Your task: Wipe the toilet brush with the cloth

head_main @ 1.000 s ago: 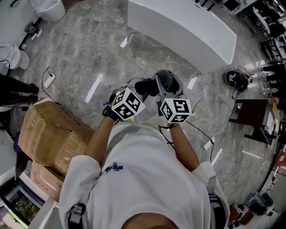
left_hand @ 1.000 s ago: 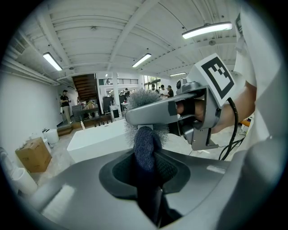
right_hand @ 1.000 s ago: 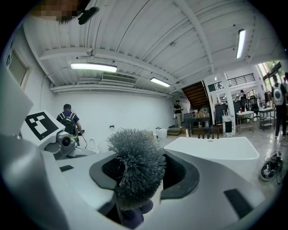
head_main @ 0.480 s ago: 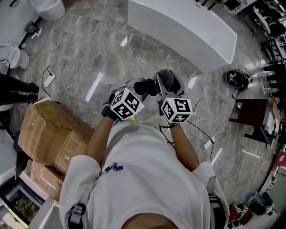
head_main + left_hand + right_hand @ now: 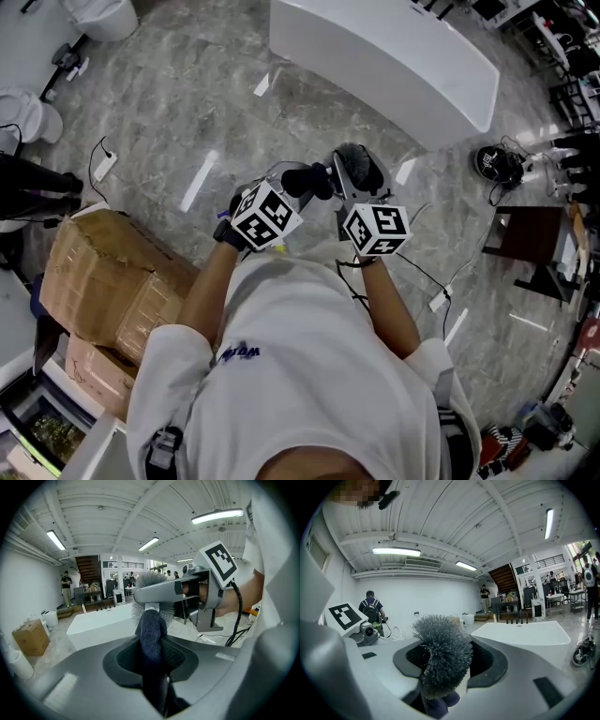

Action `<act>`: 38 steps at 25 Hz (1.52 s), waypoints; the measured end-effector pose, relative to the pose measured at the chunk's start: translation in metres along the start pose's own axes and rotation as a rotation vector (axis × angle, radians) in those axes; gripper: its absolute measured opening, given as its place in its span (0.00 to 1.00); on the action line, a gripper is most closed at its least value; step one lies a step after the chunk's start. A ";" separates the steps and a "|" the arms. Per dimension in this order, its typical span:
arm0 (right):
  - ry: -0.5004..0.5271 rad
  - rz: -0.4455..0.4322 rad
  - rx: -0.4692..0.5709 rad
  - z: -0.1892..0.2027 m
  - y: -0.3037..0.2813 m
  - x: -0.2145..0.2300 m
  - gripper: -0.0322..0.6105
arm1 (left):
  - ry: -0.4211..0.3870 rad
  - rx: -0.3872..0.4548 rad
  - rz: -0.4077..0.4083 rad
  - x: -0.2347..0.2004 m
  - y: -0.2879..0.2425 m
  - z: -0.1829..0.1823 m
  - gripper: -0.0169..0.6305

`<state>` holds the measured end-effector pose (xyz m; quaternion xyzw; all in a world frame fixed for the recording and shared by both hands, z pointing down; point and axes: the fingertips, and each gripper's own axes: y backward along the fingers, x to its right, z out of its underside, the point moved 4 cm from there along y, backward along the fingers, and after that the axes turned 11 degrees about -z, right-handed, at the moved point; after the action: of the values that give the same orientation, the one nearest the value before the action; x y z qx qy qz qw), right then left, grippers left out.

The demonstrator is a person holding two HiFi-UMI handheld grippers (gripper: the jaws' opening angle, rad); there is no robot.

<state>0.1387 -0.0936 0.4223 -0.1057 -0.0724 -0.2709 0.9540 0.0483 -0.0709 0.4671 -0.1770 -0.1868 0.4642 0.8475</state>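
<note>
In the head view both grippers meet in front of the person's chest. My left gripper is shut on a dark blue-grey cloth. My right gripper is shut on the toilet brush, a grey bristle head. The left gripper view shows the cloth standing up between the jaws, its top pressed against the bristles under the right gripper's grey jaw. In the right gripper view the brush head fills the gap between the jaws, with a bit of cloth below it.
A long white counter stands ahead on the marble floor. Cardboard boxes are stacked to the left. To the right are cables with a power strip, a black round object and a dark small table.
Both grippers have drifted slightly to the right, still together. The cloth stays against the brush head.
</note>
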 end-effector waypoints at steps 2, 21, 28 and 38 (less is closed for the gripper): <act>-0.004 0.001 0.002 0.000 0.001 0.001 0.39 | -0.002 0.000 0.002 0.000 0.000 0.000 0.14; -0.011 0.010 -0.006 0.002 0.008 0.005 0.39 | 0.006 -0.009 0.004 0.005 0.002 0.005 0.14; -0.013 0.015 -0.010 0.003 0.008 0.008 0.39 | 0.014 -0.014 0.006 0.006 0.003 0.011 0.15; -0.002 0.022 -0.008 -0.002 0.012 0.013 0.39 | 0.021 -0.007 0.009 0.006 0.004 0.013 0.15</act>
<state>0.1556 -0.0909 0.4207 -0.1104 -0.0710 -0.2608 0.9564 0.0420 -0.0619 0.4774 -0.1859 -0.1785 0.4655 0.8467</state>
